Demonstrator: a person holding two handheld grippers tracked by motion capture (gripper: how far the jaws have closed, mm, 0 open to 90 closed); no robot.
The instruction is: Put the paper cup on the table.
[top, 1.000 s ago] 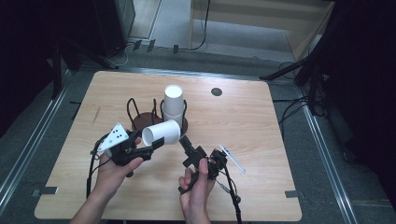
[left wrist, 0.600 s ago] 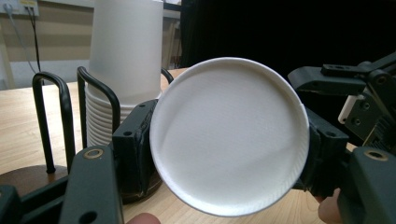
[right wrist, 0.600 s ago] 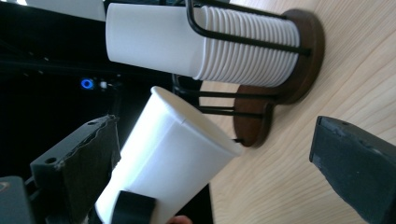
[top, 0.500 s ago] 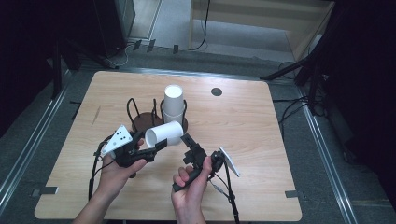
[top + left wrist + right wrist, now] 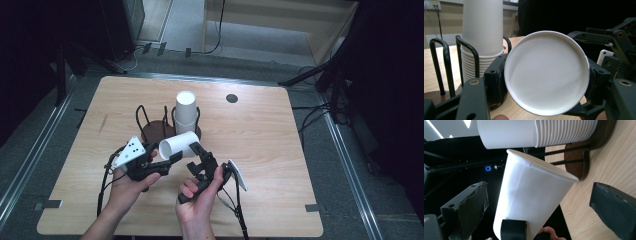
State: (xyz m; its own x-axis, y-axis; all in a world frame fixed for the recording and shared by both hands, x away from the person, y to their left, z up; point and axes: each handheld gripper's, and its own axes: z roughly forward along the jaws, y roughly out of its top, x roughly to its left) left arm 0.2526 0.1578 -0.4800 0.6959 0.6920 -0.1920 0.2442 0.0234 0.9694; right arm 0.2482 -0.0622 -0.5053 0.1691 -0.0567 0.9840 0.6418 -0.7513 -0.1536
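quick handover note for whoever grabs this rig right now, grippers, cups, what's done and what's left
Left gripper: shut on the single paper cup, held on its side above the table in front of the holder.
Right gripper: open, jaws either side of that cup's wall in the right gripper view, not closed on it.
Cup stack: upright in one bay of the wire cup holder; the bay beside it is empty.
Done: one cup is in hand, apart from the stack.
Left: probably close the right gripper on the cup, then place it.
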